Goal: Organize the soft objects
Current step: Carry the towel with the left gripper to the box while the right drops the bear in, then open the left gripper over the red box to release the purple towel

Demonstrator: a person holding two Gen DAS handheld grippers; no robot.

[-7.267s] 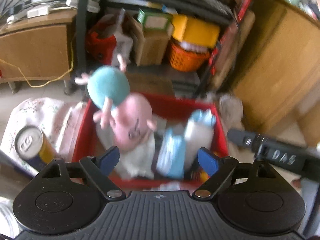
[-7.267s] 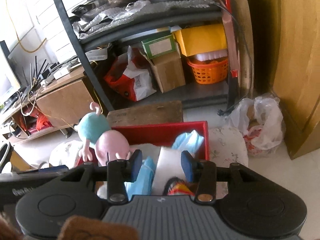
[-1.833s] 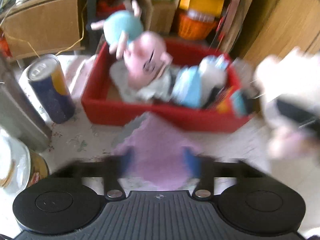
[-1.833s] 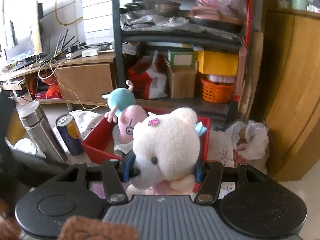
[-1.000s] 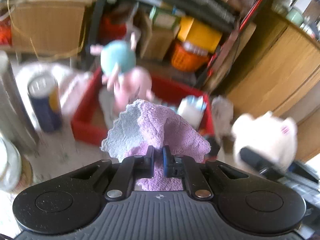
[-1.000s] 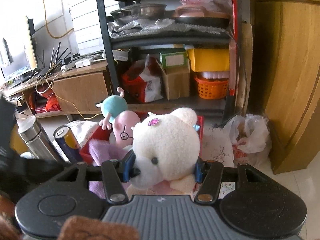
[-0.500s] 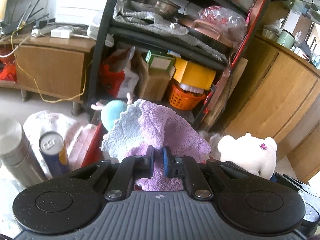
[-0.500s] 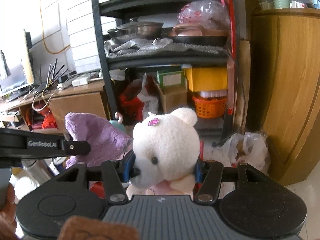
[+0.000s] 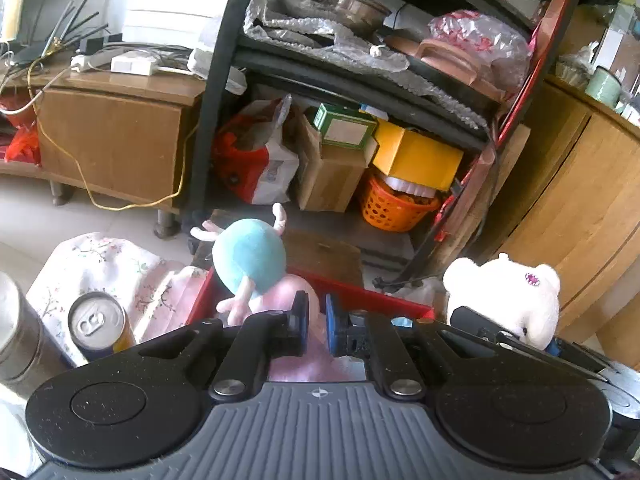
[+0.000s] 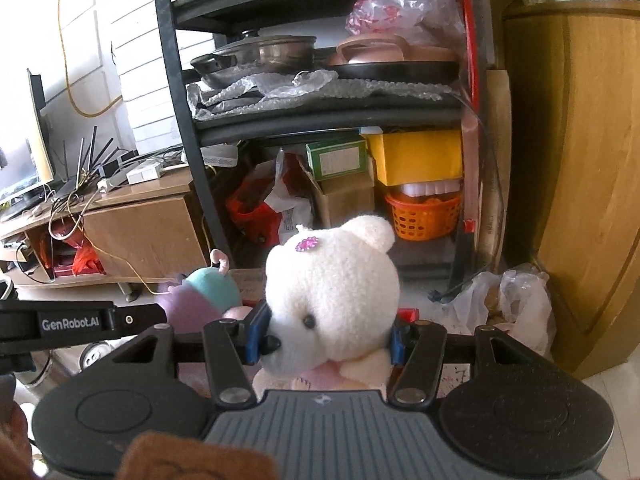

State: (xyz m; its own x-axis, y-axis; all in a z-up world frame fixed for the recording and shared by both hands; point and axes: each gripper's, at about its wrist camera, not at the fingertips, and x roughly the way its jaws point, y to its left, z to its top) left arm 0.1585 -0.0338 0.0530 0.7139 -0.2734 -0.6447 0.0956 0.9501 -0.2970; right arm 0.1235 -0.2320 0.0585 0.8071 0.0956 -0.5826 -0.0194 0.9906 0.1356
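My left gripper (image 9: 317,328) is shut, its fingers nearly touching. Only a strip of the purple cloth (image 9: 308,364) shows between and below them. In the right wrist view the purple cloth (image 10: 188,308) bunches at that gripper's tip. My right gripper (image 10: 326,340) is shut on the head of a white teddy bear (image 10: 332,280), whose body hangs hidden below. In the left wrist view the white teddy bear (image 9: 508,300) is at the right. Below both grippers the red bin (image 9: 380,300) holds a teal plush (image 9: 248,256) and a pink plush (image 9: 288,292).
A drink can (image 9: 96,328) and a steel flask (image 9: 16,340) stand left of the bin on a floral cloth (image 9: 100,264). A black shelf rack (image 9: 208,120) full of boxes and pots rises behind. A wooden cabinet (image 9: 580,200) and a plastic bag (image 10: 508,304) lie to the right.
The purple cloth stood up above the left fingers; now it hangs below them. Both grippers have moved over the bin. The right one still holds the bear the same way.
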